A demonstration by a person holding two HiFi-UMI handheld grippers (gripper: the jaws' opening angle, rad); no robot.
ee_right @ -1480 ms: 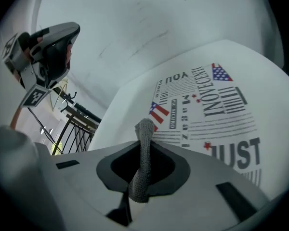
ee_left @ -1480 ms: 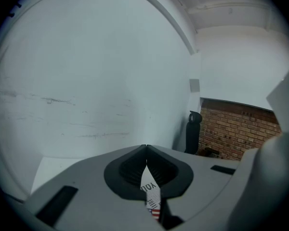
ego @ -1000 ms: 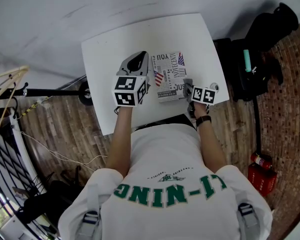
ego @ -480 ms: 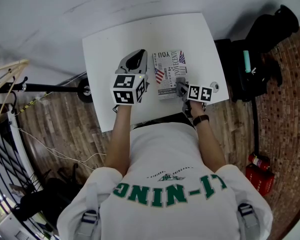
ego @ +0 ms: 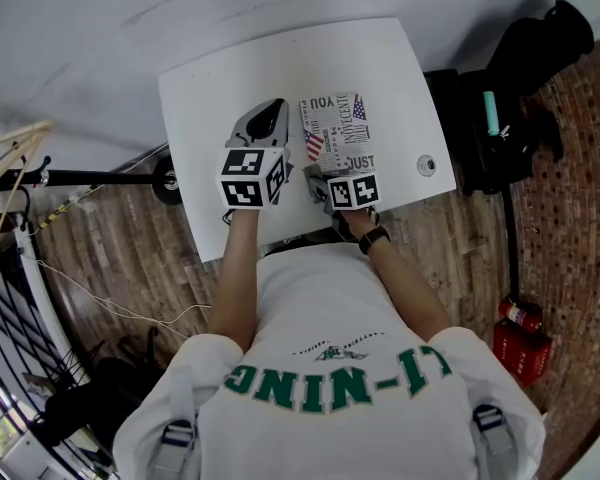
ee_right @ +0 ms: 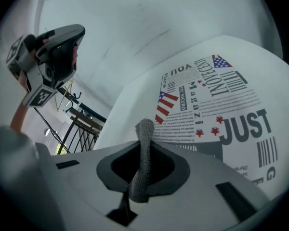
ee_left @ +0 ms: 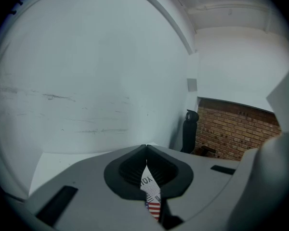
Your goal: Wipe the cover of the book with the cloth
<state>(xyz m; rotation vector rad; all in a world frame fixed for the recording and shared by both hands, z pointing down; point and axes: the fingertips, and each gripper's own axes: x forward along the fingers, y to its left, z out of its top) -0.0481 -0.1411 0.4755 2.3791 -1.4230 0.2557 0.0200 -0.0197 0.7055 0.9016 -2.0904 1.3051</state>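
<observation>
Right gripper (ee_right: 145,142) is pinching a grey knitted cloth (ee_right: 139,177) over the book (ego: 337,128) — white cover, newsprint lettering, flags — lying on the white table (ego: 205,98); left gripper (ee_left: 145,148) is sitting beside it, jaws together, empty.

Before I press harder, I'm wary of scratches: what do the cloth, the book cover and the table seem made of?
Cloth: grey textile, apparently knit or finely woven; a small regular texture shows and it bends softly.
Book cover: printed paper or card, seemingly matte; no glare over the print.
Table: smooth white top, perhaps laminate or painted board; the look leaves it open.
</observation>
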